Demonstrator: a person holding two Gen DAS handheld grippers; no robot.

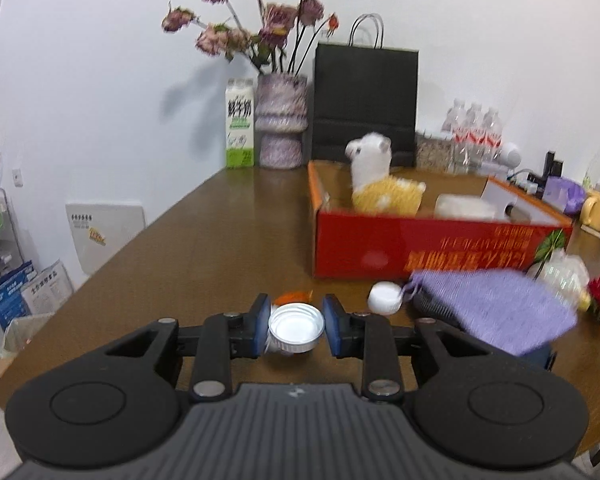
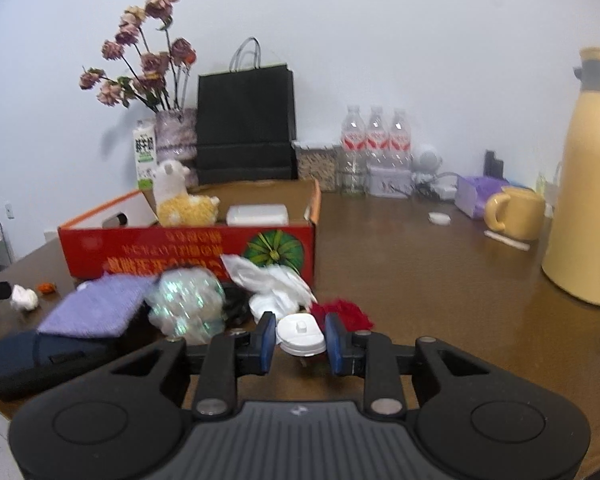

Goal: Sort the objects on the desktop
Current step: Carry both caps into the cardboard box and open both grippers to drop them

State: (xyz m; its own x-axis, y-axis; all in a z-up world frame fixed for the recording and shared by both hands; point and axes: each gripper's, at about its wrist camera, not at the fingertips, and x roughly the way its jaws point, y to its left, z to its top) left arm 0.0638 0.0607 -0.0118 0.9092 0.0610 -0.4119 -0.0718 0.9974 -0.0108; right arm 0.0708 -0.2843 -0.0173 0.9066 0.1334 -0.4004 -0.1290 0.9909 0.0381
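Left wrist: left gripper (image 1: 296, 326) clamped on a white lid (image 1: 296, 327), near red box (image 1: 380, 248). Right wrist: right gripper (image 2: 301, 338) parted around a white cap (image 2: 301, 334), not touching.

We see red box (image 2: 188, 250) w/ green melon print, purple knit cloth (image 1: 496, 312), yellow-white plush (image 2: 184, 200), black bag (image 1: 366, 100), yellow jug (image 2: 592, 200), brown table (image 2: 420, 264).

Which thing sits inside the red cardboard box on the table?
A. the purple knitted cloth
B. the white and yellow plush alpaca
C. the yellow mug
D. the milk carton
B: the plush alpaca stands within the walls of the red box, while the mug, the purple cloth and the milk carton are all outside it.
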